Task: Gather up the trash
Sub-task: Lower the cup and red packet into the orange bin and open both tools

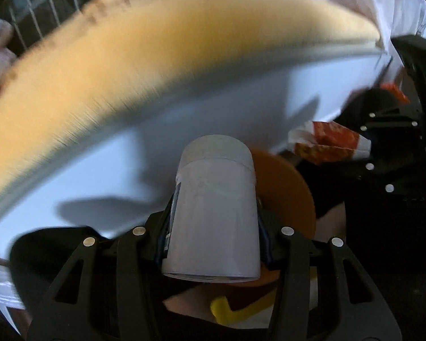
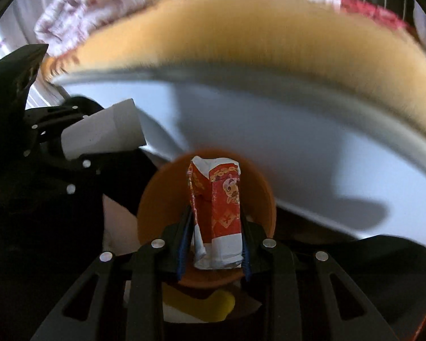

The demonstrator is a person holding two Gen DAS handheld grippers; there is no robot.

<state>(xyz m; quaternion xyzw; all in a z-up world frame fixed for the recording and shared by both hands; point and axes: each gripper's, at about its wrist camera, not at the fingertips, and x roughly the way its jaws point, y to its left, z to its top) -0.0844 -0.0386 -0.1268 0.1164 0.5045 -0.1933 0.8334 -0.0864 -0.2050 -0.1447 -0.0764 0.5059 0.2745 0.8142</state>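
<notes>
My left gripper point(image 1: 214, 221) is shut on a white paper cup point(image 1: 213, 213), held on its side; it also shows in the right wrist view point(image 2: 103, 130) at the left. My right gripper point(image 2: 215, 227) is shut on a crumpled red and white paper packet point(image 2: 218, 213), which also shows in the left wrist view point(image 1: 329, 142) at the right. Both are held above a dark bin holding an orange round piece point(image 2: 156, 213), white paper and a yellow item point(image 2: 201, 304). The views are blurred by motion.
A white table top point(image 1: 127, 147) with a tan wooden edge point(image 1: 127, 65) lies beyond the bin. A window grille point(image 1: 51, 5) and patterned cloth point(image 2: 99, 8) are behind it.
</notes>
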